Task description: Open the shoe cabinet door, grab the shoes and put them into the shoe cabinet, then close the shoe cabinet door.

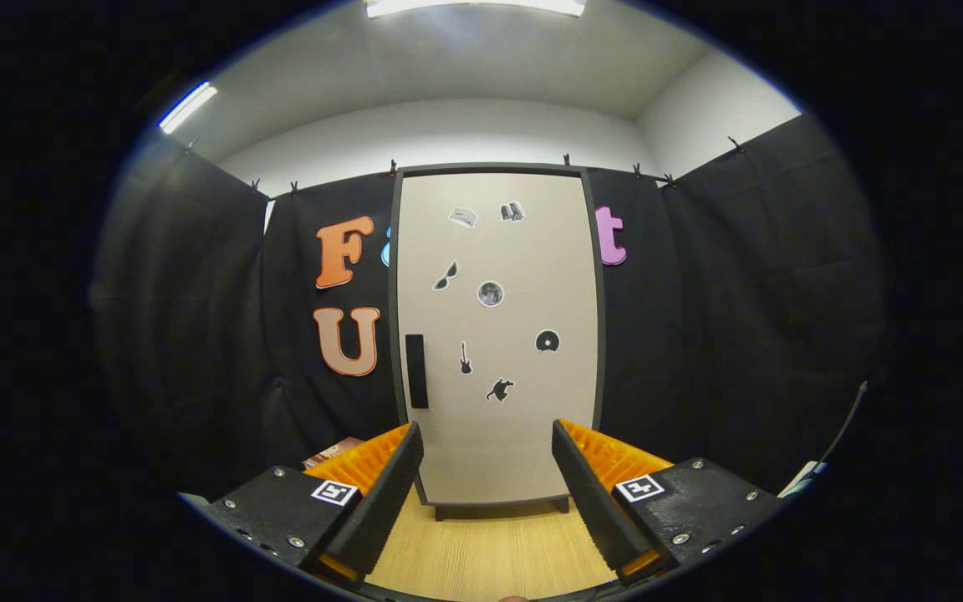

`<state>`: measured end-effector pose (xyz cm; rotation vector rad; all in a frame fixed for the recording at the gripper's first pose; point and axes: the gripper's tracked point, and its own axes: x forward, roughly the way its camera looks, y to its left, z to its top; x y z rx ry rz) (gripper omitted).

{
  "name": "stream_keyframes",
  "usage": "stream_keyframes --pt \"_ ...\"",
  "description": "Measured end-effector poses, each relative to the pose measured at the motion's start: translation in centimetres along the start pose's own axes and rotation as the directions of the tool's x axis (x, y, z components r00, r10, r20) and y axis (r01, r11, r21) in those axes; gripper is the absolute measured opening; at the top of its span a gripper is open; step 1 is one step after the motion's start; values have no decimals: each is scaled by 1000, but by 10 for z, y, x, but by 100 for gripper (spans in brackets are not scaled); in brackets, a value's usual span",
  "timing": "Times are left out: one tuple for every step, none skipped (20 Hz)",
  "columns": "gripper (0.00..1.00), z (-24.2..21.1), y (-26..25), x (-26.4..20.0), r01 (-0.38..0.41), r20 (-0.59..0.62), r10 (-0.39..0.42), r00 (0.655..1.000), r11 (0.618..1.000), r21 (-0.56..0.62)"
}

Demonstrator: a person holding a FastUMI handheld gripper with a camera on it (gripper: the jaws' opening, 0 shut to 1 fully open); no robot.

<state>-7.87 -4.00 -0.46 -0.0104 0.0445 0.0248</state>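
Note:
The shoe cabinet (498, 334) stands upright straight ahead, beyond my fingers, on the wooden floor. Its beige door is closed and carries several small black stickers. A black vertical handle (417, 370) sits near the door's left edge. My gripper (488, 456) is open, its two black-and-orange fingers spread wide with nothing between them. The cabinet's lower part shows in the gap between the fingers, some way off.
Black cloth walls surround the cabinet on both sides. A light wooden floor (490, 552) runs from under my fingers to the cabinet's feet. A brown object (333, 452) peeks out behind the left finger. A thin cable and a pale object (803, 478) lie at the right.

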Motion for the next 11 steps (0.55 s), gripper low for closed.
stream_keyframes --pt "96 0 0 -8 1 -2 0 1000 1000 4" --pt "96 -1 1 -16 0 -1 0 1000 1000 10" --pt "96 0 2 -22 -1 3 1 1000 1000 15" --pt "96 -1 2 -25 2 4 -2 1000 1000 15" --pt "96 -3 2 -27 2 0 -2 1000 1000 12" --pt "96 -3 4 -29 2 0 -2 1000 1000 12" --pt "97 -4 4 -30 3 -1 -3 1000 1000 11" --pt "96 -4 5 -32 1 -5 -1 1000 1000 13" --pt "96 -5 6 -33 -3 -5 3 1000 1000 16" --pt "97 -6 8 -32 -6 -6 6 1000 1000 16" --pt "96 -7 9 -33 -9 -4 9 1000 1000 17"
